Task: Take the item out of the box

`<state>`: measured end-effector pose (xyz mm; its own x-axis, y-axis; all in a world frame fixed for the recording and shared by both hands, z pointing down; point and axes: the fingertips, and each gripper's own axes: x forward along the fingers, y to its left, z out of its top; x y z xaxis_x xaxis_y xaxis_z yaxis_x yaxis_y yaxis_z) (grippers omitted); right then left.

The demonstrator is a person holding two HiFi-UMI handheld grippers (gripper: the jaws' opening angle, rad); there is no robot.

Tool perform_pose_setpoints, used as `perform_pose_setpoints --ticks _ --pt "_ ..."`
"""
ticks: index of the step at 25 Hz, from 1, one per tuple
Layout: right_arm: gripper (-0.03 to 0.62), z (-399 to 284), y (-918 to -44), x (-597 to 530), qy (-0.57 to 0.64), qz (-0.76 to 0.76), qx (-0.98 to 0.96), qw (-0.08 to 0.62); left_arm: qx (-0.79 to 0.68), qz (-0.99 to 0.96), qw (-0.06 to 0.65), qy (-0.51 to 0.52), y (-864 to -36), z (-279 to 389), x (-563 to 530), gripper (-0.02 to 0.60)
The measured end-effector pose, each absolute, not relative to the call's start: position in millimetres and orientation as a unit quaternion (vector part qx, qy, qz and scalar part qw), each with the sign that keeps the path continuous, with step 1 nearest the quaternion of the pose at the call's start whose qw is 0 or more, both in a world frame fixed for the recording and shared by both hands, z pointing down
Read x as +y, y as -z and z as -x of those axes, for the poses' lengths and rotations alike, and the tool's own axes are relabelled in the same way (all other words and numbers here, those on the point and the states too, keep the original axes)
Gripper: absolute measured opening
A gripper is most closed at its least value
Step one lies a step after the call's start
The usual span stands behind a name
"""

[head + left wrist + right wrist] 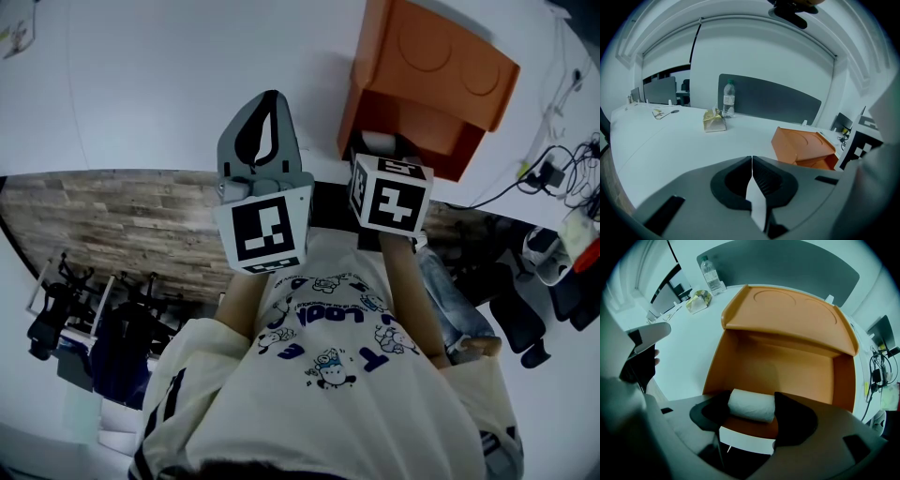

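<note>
Orange box (787, 366): smooth-walled, tipped on its side, mouth at near edge of white table (661, 140).
Right gripper (751, 409): clamped on both ends of white paper roll (751, 405), a soft cylinder, at box mouth.
Left gripper (751, 176): pinched fully together, empty, held over table, well clear of box.

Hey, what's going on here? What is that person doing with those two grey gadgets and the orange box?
A person holds a grey two-jaw tool in each hand over a white table. The right tool is closed on a white cylindrical roll of paper, at the open mouth of an orange rectangular box that lies on its side. The roll does not look clear of the box yet. The left tool is shut and empty, held above the table to the box's left, touching nothing.
</note>
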<state>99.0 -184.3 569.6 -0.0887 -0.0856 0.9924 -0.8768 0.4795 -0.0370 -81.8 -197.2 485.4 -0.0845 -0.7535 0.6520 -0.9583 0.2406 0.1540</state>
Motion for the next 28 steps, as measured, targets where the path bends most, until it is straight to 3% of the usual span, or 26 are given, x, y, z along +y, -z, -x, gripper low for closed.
perform_pose_setpoints --ticks 28 --pt "0.285 -101.3 -545.0 -192.1 -0.334 -0.413 -0.681 0.504 -0.706 -0.628 0.287 -0.155 -456.8 70.6 -201.1 0.018"
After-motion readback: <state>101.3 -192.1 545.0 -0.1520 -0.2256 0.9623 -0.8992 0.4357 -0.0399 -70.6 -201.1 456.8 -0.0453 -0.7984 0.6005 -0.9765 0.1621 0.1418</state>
